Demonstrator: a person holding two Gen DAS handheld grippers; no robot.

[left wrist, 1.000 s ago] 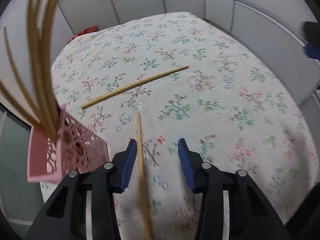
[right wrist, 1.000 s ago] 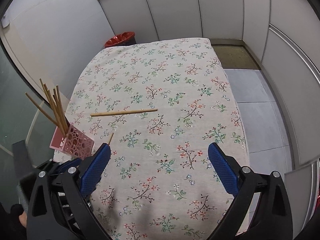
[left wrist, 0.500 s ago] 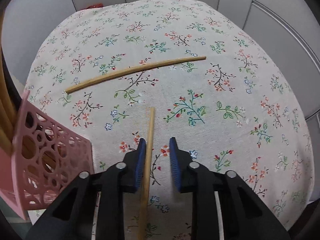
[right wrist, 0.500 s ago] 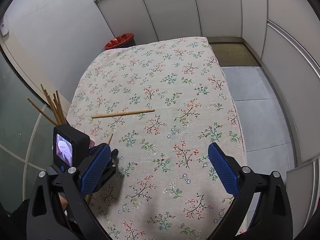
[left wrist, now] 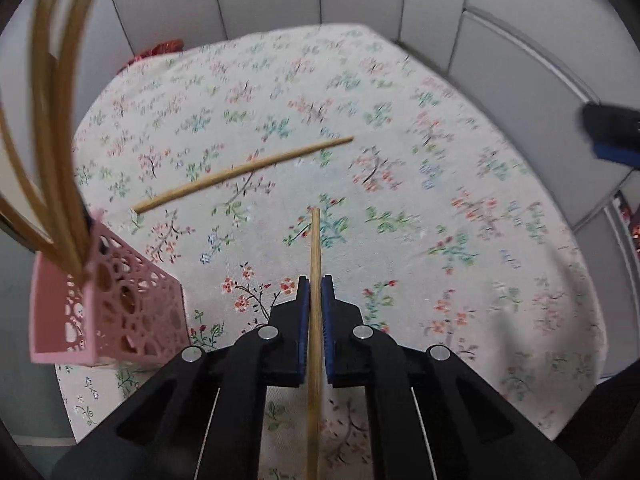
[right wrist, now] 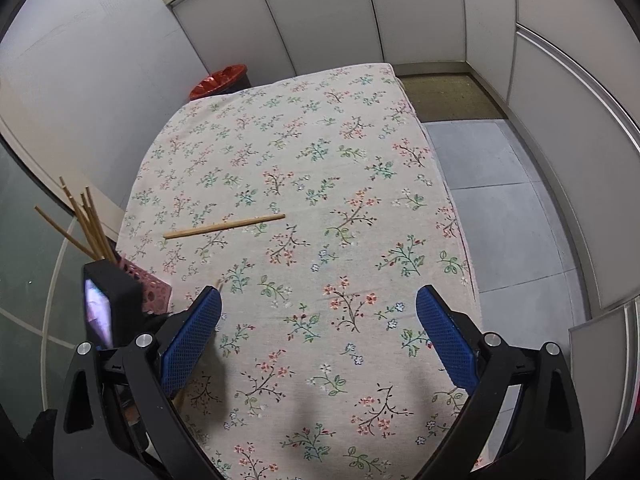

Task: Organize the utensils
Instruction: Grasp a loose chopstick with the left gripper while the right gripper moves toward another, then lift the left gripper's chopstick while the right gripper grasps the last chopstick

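My left gripper (left wrist: 315, 280) has its jaws closing on a wooden chopstick (left wrist: 315, 240), and the blue pads press its sides; the stick points away over the floral tablecloth (left wrist: 400, 200). A second chopstick (left wrist: 244, 170) (right wrist: 224, 226) lies flat on the cloth further off. At the left stands a pink lattice holder (left wrist: 108, 312) (right wrist: 154, 286) with several chopsticks (left wrist: 56, 160) (right wrist: 88, 224) upright in it. My right gripper (right wrist: 318, 300) hovers open above the cloth's near part, with nothing between its fingers.
The table's right edge (right wrist: 448, 200) drops to a grey tiled floor. A red-lined bin (right wrist: 220, 80) sits beyond the far left corner. White cabinet panels close off the back. The left gripper's camera unit (right wrist: 108, 304) is beside the right gripper's left finger.
The left jaws have shut onto the chopstick that lay between them. The left gripper dipped toward the cloth and came back up with the stick. The right gripper stayed open.
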